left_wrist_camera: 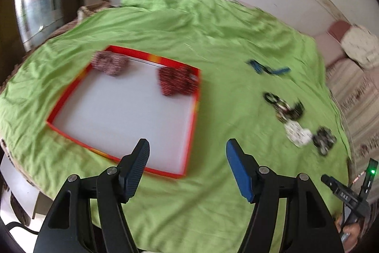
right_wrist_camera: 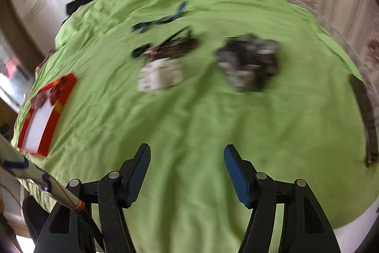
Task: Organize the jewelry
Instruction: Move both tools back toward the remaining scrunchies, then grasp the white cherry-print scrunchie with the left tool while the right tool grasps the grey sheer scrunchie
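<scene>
Both your grippers are empty: the left gripper (left_wrist_camera: 187, 153) hangs over the near edge of the red tray (left_wrist_camera: 59, 108), fingers apart, and the right gripper (right_wrist_camera: 187, 158) hovers over bare green sheet (right_wrist_camera: 189, 110) on the bed, fingers apart too. Two red beaded pieces (left_wrist_camera: 177, 82) already sit in the tray. You look to be between placements. The white piece (right_wrist_camera: 158, 75), dark tangle (right_wrist_camera: 170, 44) and grey-black bundle (right_wrist_camera: 248, 61) lie well ahead; next, reach forward and close on one.

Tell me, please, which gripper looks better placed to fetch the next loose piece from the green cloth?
Probably the right gripper: open and empty, it faces the white piece directly, while the left gripper faces the red tray.
</scene>
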{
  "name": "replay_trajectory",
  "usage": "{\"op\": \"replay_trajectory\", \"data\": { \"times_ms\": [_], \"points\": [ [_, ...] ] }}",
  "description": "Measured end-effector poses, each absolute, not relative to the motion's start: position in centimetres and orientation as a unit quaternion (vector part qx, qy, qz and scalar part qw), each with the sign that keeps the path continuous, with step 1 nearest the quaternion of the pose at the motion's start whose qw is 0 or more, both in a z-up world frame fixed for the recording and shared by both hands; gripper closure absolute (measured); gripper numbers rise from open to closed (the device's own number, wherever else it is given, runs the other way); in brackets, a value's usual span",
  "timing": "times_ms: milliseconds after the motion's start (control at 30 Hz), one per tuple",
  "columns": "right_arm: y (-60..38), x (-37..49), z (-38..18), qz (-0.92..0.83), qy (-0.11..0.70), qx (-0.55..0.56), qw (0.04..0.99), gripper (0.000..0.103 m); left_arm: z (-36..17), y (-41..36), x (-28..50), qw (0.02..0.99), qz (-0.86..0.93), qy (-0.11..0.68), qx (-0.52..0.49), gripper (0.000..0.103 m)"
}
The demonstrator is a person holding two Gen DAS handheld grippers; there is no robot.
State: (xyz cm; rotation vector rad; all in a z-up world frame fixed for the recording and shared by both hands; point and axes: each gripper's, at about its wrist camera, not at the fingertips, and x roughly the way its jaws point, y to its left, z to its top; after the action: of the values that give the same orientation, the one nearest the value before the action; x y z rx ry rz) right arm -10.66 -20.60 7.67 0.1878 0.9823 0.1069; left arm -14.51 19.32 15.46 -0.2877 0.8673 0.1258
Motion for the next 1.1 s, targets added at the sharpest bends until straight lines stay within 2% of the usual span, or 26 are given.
{"op": "replay_trajectory", "data": {
  "times_ms": [333,533,733,1100],
  "points": [
    [-26.4,-10.9,6.5,0.034,0.45,0.146,0.881,0.033,14.2,8.8,-9.1,0.869,-0.047,0.482,-0.104,0.035],
    [-28.1,-7.7,6.5,0.027,0.445,0.151,0.882,0.03,11.1,3.5,-3.1,0.849,-0.087,0.511,-0.099,0.035],
    [-29.4,-4.0,6.7,0.02,0.437,0.153,0.886,0.027,6.9,-0.6,2.6,0.817,-0.116,0.546,-0.141,0.035],
    [-30.3,1.1,4.7,0.004,0.444,0.175,0.879,0.025,3.3,-6.6,5.8,0.806,-0.145,0.561,-0.119,0.035]
  ]
}}
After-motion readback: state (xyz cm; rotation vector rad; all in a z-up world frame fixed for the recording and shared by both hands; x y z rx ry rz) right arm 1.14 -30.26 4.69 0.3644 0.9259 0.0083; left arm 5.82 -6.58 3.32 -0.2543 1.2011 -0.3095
